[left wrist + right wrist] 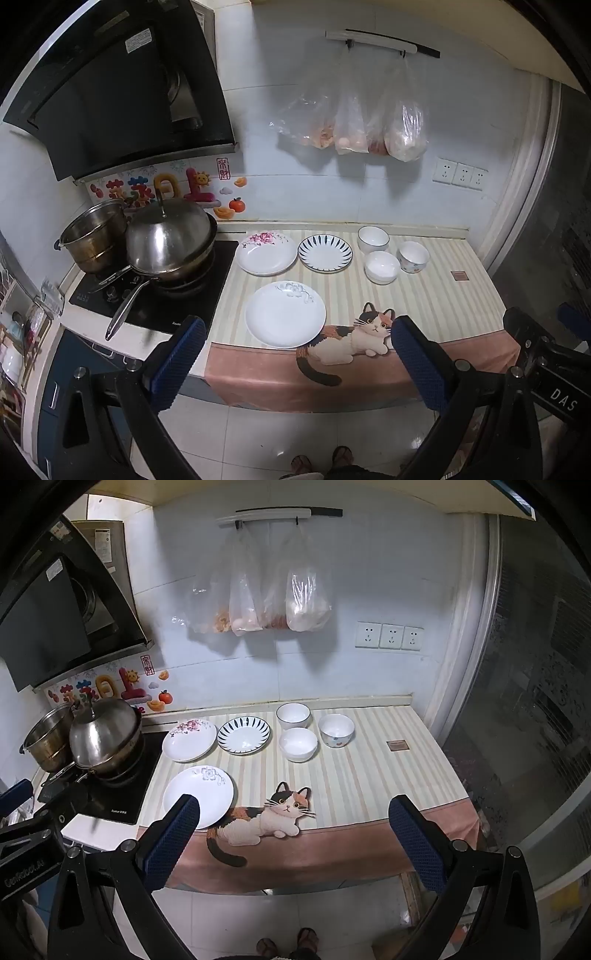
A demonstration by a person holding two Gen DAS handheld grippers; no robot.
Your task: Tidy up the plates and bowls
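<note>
left tool spread wide, empty | right tool spread wide, empty | three plates left, three bowls right on striped tabletop, all apart, beside stove

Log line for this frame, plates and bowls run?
stage: start | left hand-held gripper: open, empty | right hand-held gripper: open, empty | three plates, three bowls: unstacked

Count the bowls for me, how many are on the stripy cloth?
3. One bowl at the back near the wall, one plain white bowl in front of it, and one patterned bowl to their right. None looks hidden.
</note>
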